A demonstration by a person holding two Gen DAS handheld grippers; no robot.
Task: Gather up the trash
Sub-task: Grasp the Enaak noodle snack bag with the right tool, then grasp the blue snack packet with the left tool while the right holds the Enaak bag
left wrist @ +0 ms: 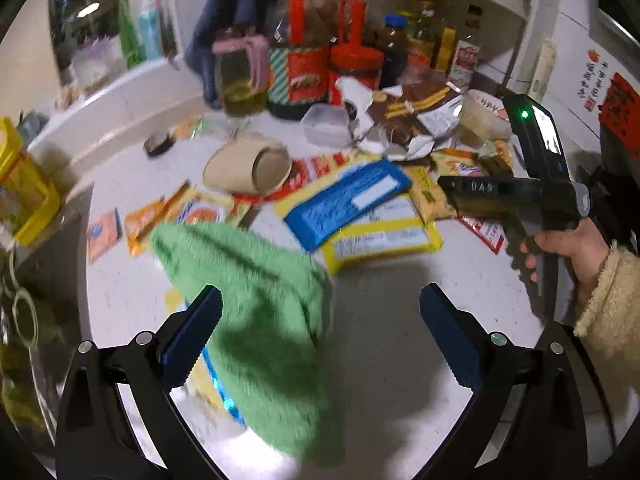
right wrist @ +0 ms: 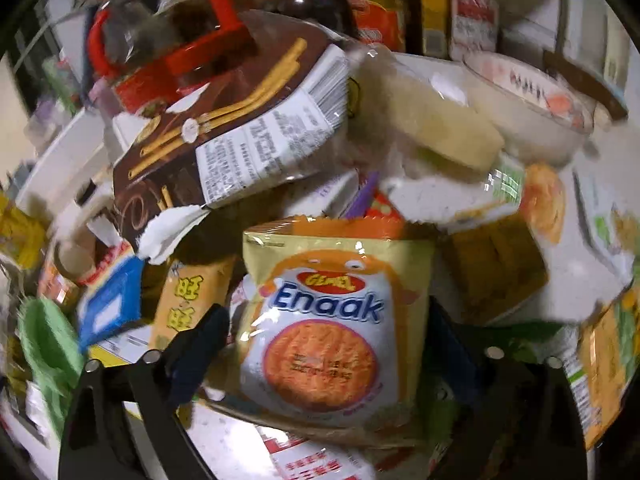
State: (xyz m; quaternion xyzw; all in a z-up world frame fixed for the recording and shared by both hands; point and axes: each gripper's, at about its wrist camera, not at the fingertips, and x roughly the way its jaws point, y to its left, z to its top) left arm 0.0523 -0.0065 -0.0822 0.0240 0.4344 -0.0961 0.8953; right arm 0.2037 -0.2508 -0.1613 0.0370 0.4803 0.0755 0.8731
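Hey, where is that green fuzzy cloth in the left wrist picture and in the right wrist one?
Left wrist: the green cloth fills the lower centre, draped by the left finger.
Right wrist: it sits at the far left edge, low down.
Shared landmark: the blue packet, just beyond the cloth in both views.

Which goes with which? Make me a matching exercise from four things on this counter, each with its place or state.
Things:
1. green cloth
2. blue packet
3. paper cup
4. Enaak packet

Places or states:
a. lying on its side
b. on top of a yellow packet
c. between the fingers of the right gripper
d. partly between the open jaws of the left gripper

Pairs: 1-d, 2-b, 3-a, 4-c
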